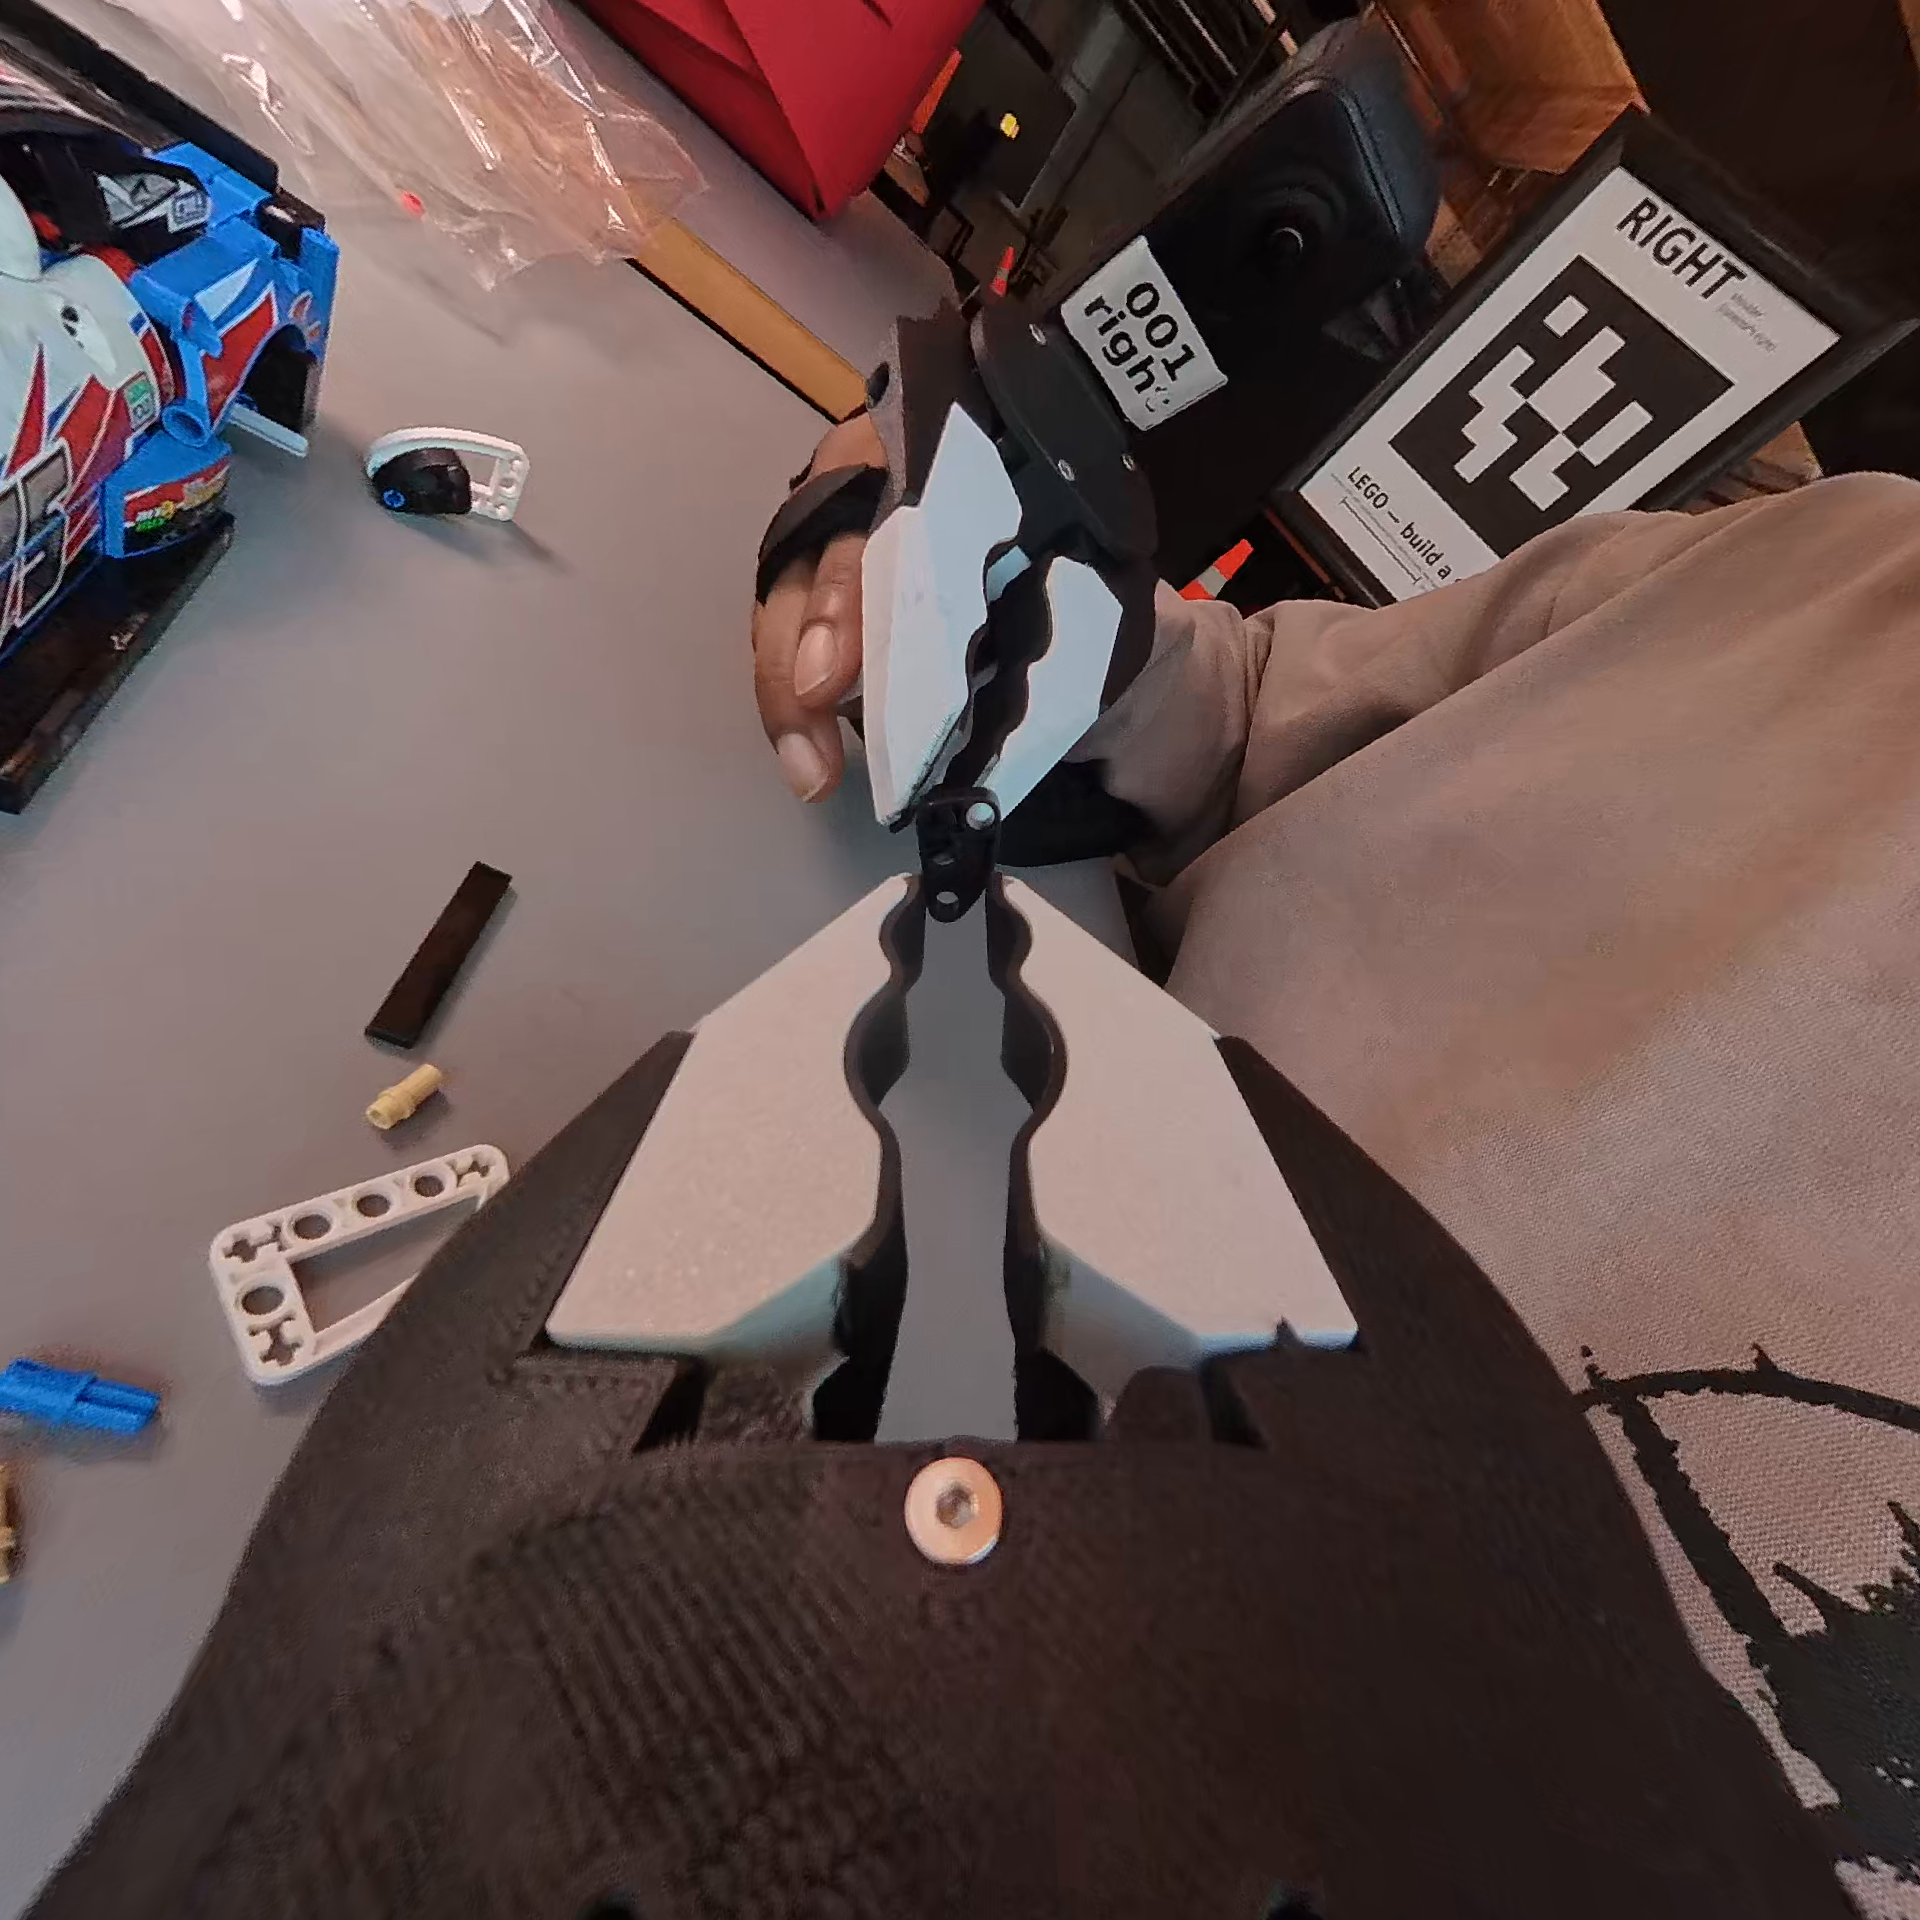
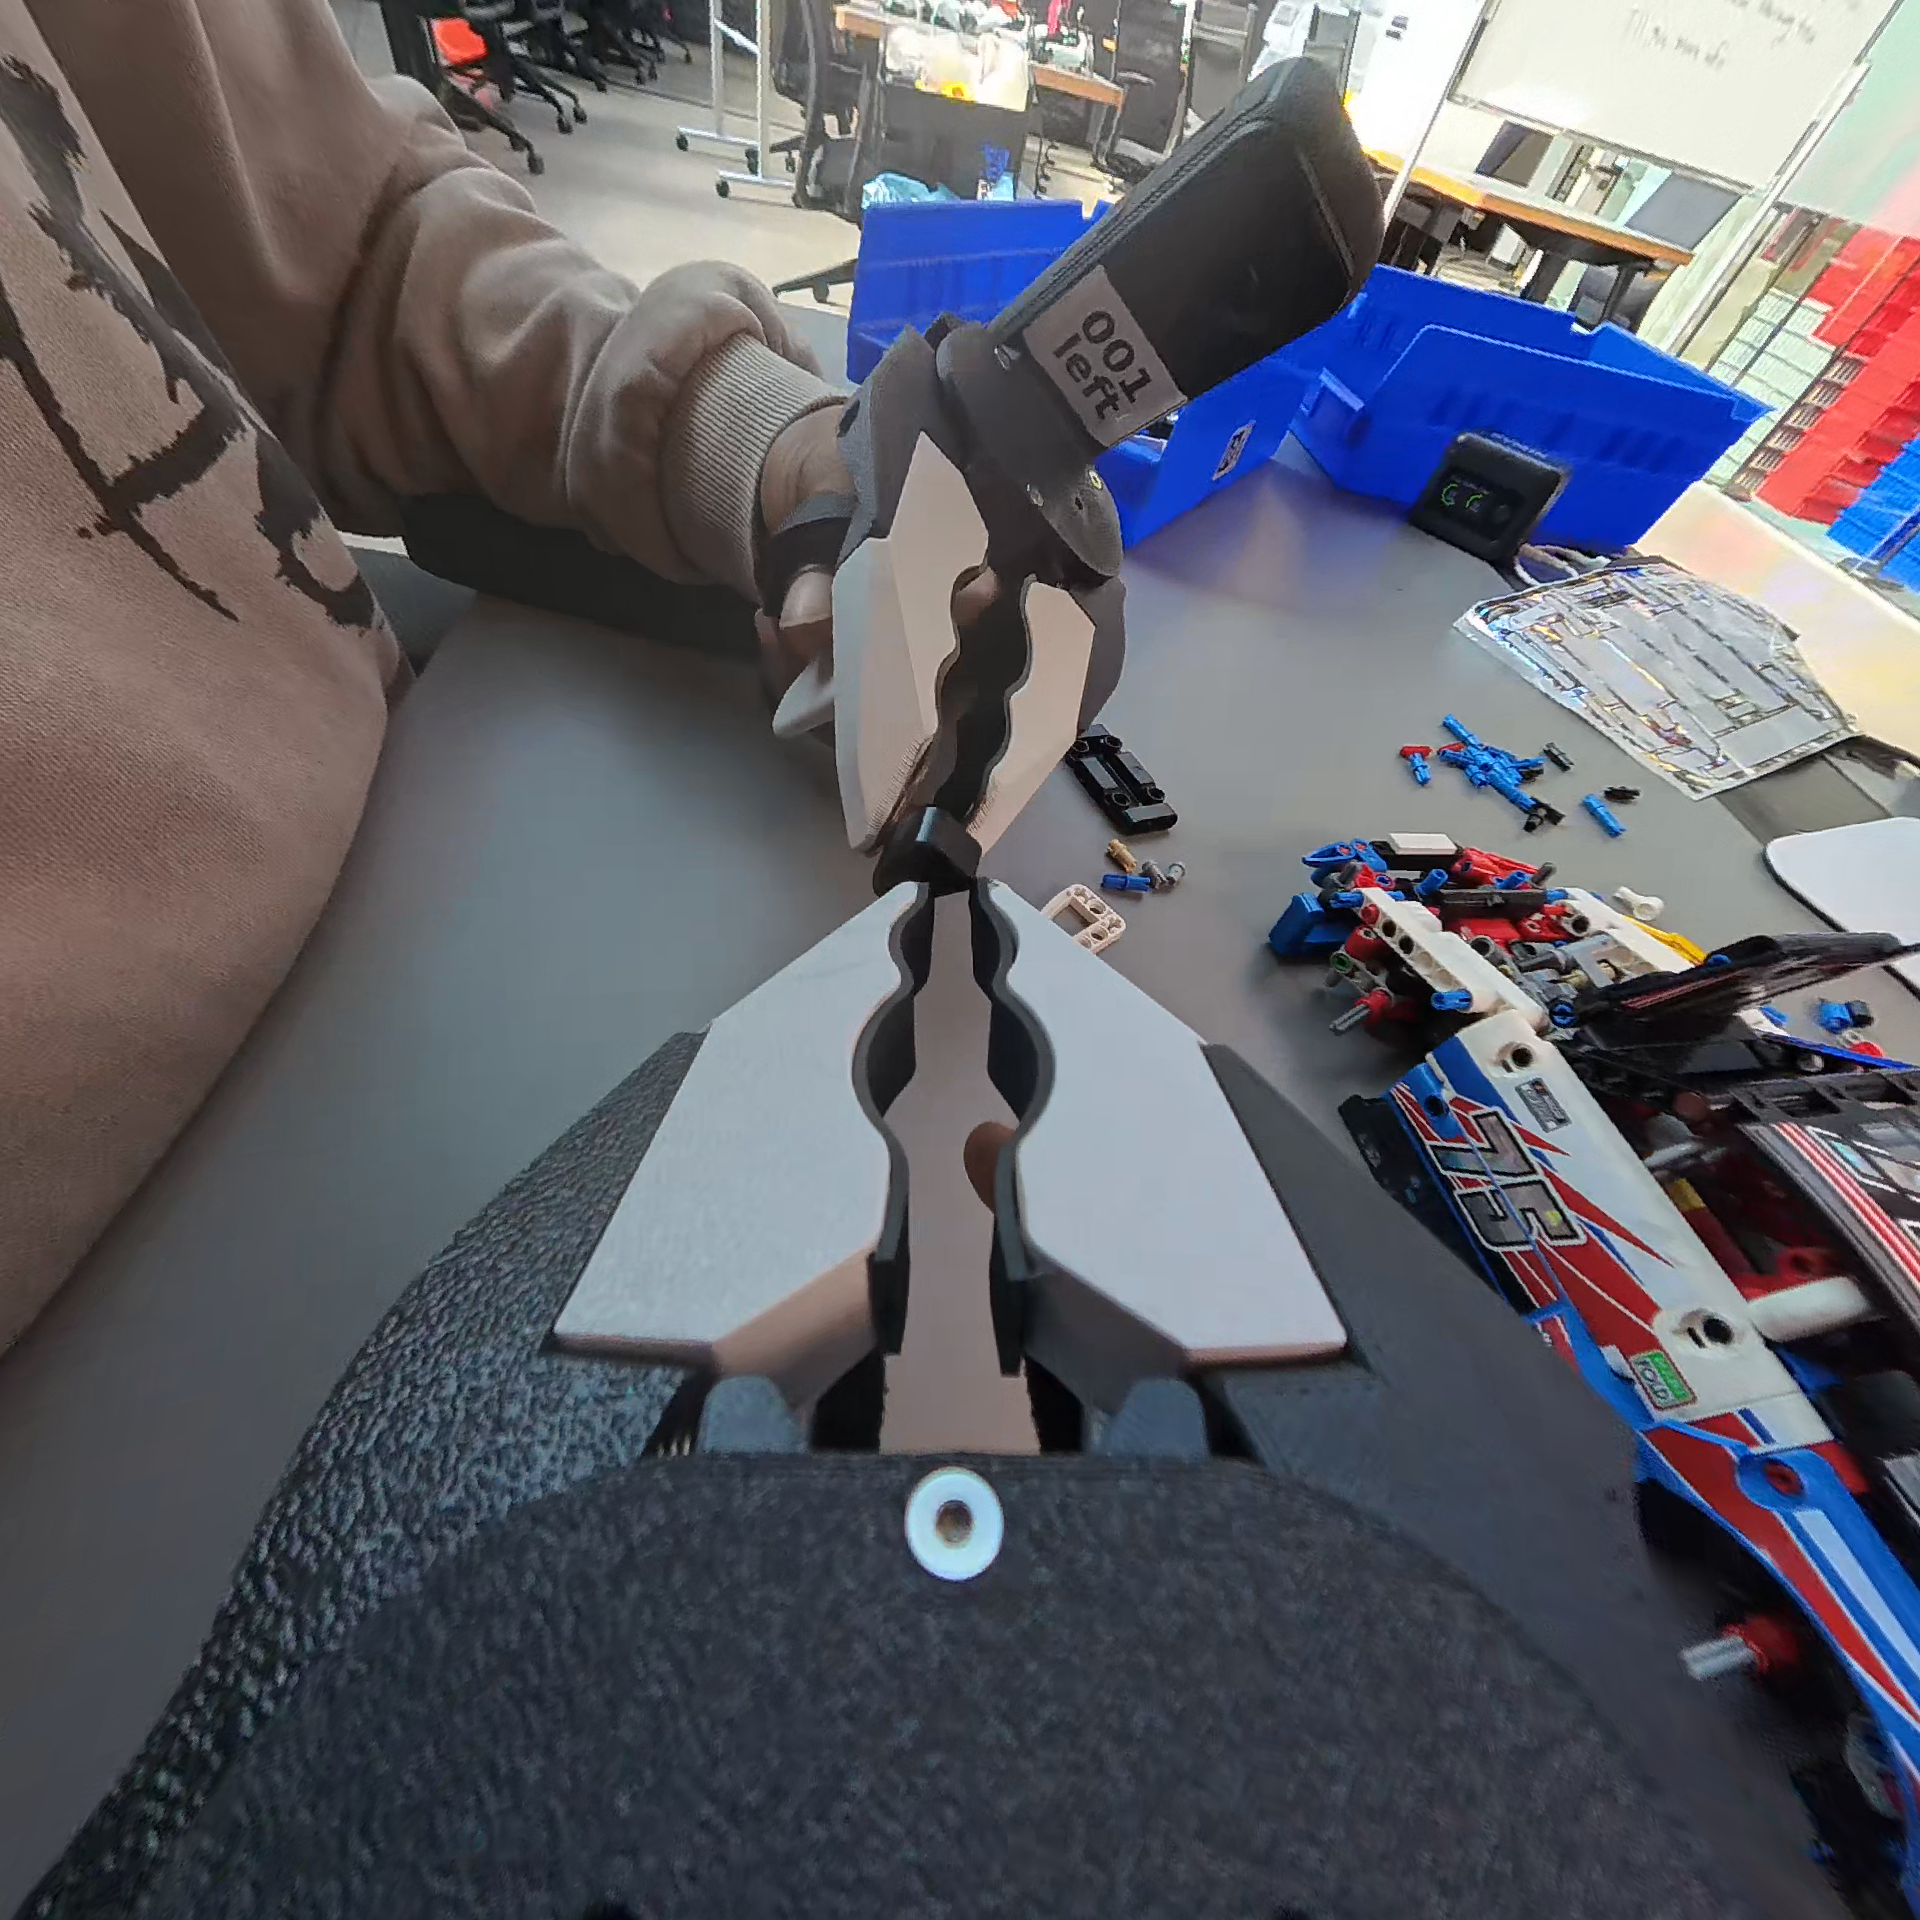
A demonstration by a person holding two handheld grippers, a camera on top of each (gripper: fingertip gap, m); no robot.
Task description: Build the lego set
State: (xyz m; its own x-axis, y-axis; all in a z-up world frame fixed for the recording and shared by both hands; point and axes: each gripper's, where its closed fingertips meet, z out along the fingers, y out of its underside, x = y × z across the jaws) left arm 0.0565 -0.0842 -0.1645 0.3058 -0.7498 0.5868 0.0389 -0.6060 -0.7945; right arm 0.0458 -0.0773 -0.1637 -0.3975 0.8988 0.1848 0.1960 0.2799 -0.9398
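A small black lego connector with holes [image 1: 958, 854] is held in the air between both grippers, which meet tip to tip. My left gripper [image 1: 953, 896] is closed on its lower end. My right gripper [image 1: 948, 808] comes from above, closed on its upper end. In the right wrist view the connector [image 2: 932, 840] sits between my right gripper [image 2: 942, 889] and my left gripper [image 2: 920, 826]. The blue, white and red lego car [image 1: 156, 343] stands at the far left of the grey table and also shows in the right wrist view [image 2: 1662, 1247].
Loose parts lie on the table: a white frame [image 1: 343, 1247], a black flat tile [image 1: 442, 956], a tan pin [image 1: 403, 1096], a blue pin [image 1: 78, 1397]. A lego subassembly [image 2: 1455, 945], a sticker sheet [image 2: 1652, 665] and blue bins [image 2: 1507, 416] are nearby. The person's torso is close. My two grippers' fingertips are within a few centimetres of each other. Left tips and right tips are each some 10 cm from the tan pin [image 1: 403, 1096].
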